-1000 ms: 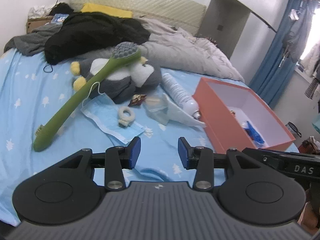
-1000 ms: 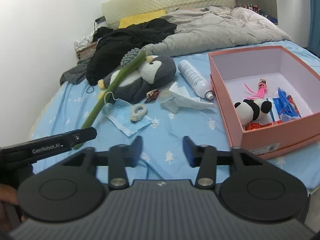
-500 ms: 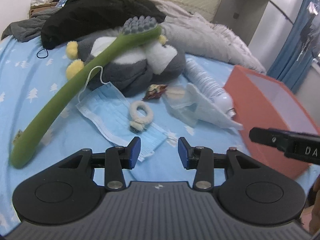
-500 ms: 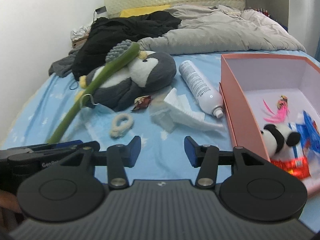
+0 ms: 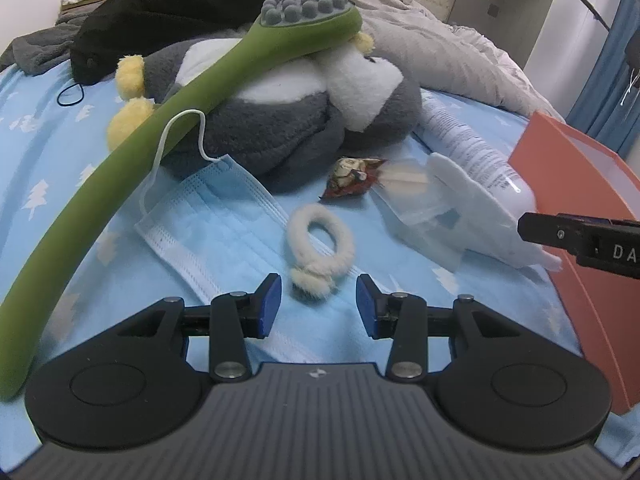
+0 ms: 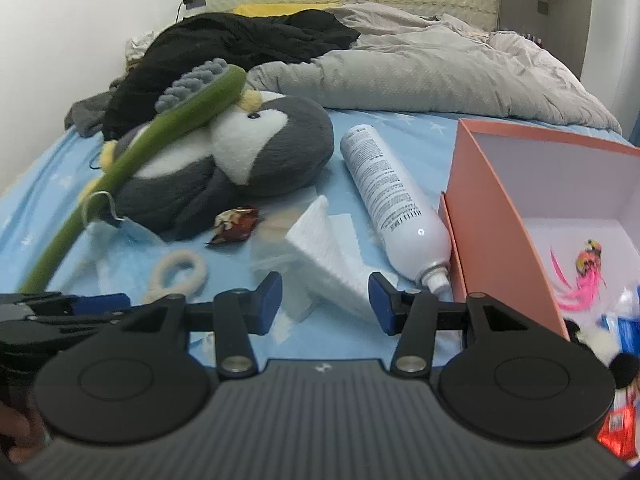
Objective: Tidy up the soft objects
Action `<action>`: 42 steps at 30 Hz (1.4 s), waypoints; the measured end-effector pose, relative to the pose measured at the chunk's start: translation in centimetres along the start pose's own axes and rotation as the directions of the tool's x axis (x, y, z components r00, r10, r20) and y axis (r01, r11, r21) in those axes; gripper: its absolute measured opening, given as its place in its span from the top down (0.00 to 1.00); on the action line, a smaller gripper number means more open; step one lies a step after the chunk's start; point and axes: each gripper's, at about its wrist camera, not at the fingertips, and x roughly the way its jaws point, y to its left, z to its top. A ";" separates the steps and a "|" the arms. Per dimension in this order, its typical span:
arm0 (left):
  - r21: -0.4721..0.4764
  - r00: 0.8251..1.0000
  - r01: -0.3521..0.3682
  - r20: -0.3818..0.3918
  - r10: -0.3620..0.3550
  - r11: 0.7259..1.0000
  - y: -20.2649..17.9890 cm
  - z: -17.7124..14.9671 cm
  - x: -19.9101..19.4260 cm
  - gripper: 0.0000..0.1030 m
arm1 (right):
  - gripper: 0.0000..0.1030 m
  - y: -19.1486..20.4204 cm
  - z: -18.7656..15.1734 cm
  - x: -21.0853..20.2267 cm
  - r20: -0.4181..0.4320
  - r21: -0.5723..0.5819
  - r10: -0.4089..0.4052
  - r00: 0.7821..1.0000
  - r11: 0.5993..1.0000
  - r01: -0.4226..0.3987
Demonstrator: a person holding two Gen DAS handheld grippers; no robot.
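Note:
On the blue bedsheet lies a grey penguin plush (image 5: 304, 120) (image 6: 248, 152) with a long green massage brush (image 5: 168, 112) (image 6: 132, 152) resting across it. A fluffy cream hair tie (image 5: 320, 244) (image 6: 176, 276) sits on a blue face mask (image 5: 216, 216). My left gripper (image 5: 318, 300) hovers open just short of the hair tie, nothing between its fingers. My right gripper (image 6: 325, 298) is open above folded white tissue (image 6: 328, 248) (image 5: 472, 208). The orange box (image 6: 492, 216) (image 5: 580, 184) at the right holds a panda plush (image 6: 600, 340) and small items.
A white spray bottle (image 6: 392, 200) (image 5: 476, 152) lies beside the box. A candy wrapper (image 6: 236, 224) (image 5: 352, 172) sits near the penguin. Black clothing (image 6: 240, 44) and a grey duvet (image 6: 420, 76) pile up at the back. A wall stands at the left.
Both grippers have moved forward and down toward the bed. The left one closed in on the hair tie, the right one on the tissue. Their jaw gaps are unchanged.

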 end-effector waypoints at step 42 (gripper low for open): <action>-0.062 0.996 0.091 0.009 -0.091 0.994 -1.9 -6.5 -8.7 0.79 | 0.92 3.8 -7.1 -8.1 -0.142 -0.117 0.009 0.990 0.993 -0.026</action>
